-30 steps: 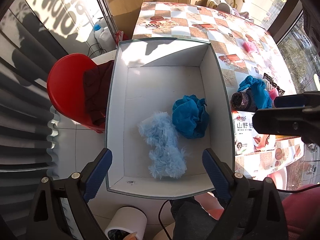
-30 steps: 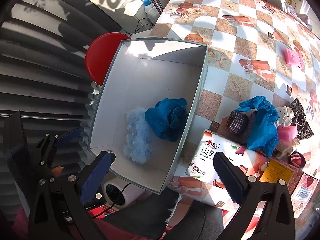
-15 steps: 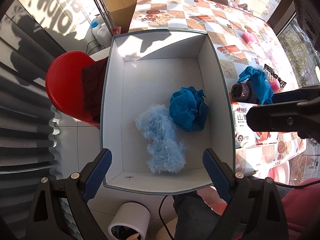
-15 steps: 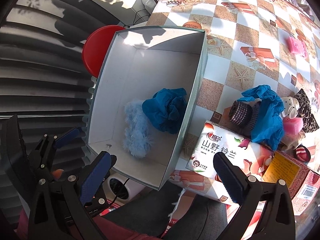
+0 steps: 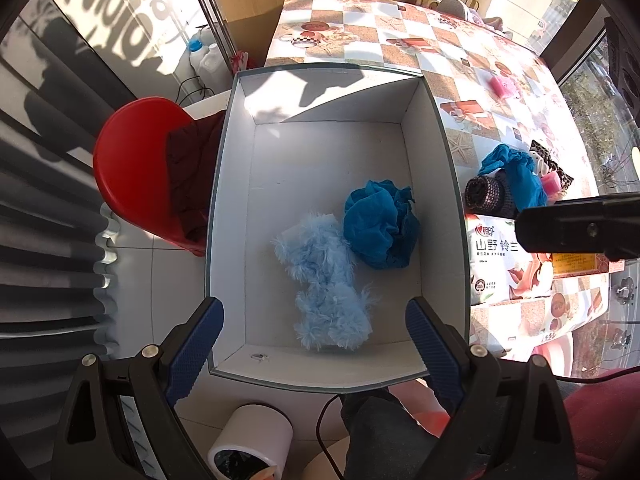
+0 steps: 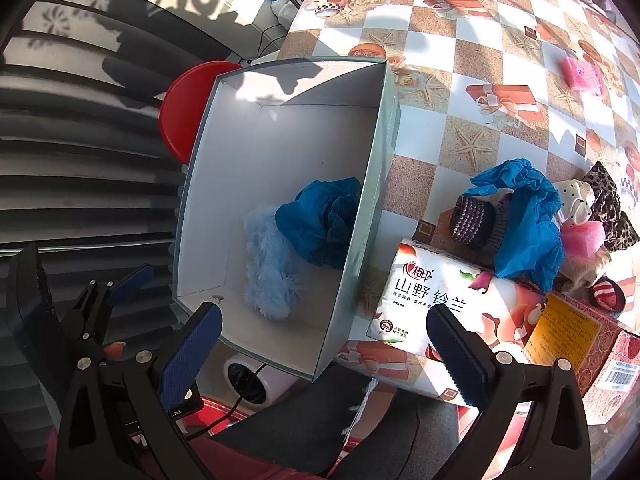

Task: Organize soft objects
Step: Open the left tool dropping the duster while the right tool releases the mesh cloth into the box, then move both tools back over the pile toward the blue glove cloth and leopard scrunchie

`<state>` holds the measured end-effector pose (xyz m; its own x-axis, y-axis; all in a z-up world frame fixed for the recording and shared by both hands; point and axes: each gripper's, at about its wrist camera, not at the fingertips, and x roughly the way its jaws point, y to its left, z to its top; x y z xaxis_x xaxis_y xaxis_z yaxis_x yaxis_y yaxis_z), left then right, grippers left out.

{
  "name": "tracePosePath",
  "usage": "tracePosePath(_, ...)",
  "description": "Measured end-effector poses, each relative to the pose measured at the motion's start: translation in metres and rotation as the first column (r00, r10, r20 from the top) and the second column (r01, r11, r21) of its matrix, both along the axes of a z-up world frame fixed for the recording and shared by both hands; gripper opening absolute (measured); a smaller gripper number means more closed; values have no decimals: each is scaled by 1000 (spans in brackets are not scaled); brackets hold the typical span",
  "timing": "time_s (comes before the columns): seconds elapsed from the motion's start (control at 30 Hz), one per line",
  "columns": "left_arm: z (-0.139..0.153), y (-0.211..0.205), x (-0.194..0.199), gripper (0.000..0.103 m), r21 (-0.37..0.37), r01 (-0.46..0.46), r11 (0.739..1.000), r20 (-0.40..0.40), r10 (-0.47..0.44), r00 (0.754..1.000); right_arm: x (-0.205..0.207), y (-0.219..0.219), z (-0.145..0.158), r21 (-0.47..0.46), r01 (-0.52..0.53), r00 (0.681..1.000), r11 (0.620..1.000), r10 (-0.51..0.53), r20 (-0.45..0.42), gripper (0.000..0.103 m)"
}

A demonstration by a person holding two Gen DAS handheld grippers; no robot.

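- Presently: my left gripper (image 5: 312, 344) stands wide and empty at the bottom of its frame, over the near rim of the white box (image 5: 236, 208).
- My right gripper (image 6: 324, 344) is likewise wide, nothing between its pads, low in its own view.
- Stored: a fluffy light-blue piece (image 5: 324, 284) and a crumpled teal cloth (image 5: 380, 228), touching, on the box floor toward the lower right.
- Waiting: a second teal cloth (image 6: 528, 216) at the right of the right-wrist frame, draped on a dark beaded roll (image 6: 470, 220), beside a pink sponge (image 6: 584, 236) and leopard fabric (image 6: 612, 208); another pink sponge (image 6: 582, 74) lies apart, upper right.
- Risk, as I judge it: gripping the draped cloth may drag the roll along or snag its neighbours; the tissue pack (image 6: 440, 300) stands between my fingers and the pile.
- Risk: the box overhangs the table edge, so a nudge might tip it.
- Surface: checked tablecloth (image 6: 460, 80), sunlit.
- Room: red stool (image 5: 132, 176) at left, dark pleated curtain beyond.
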<state>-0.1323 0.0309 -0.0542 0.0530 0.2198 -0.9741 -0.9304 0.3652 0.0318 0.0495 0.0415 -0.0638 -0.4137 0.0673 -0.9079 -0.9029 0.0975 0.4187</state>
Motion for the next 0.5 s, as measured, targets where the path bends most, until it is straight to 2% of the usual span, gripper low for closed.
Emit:
tracePosePath(0.17, 5, 9, 10, 94, -14, 1, 1000, 23, -1, 1000, 38, -4, 17, 22, 106, 994, 994, -106, 6, 103)
tracePosePath(0.33, 24, 20, 49, 94, 37, 114, 993, 22, -115, 993, 97, -15, 33, 25, 217, 974, 976, -219, 57, 103)
tracePosePath(0.43, 29, 30, 82, 94, 53, 188, 981, 26, -190, 981, 146, -28, 41, 23, 323, 945, 946, -324, 52, 103)
tracePosePath(0.5, 26, 35, 105, 94, 54, 232, 971, 21, -233, 972, 181, -38, 47, 34, 395, 914, 918, -396, 84, 103)
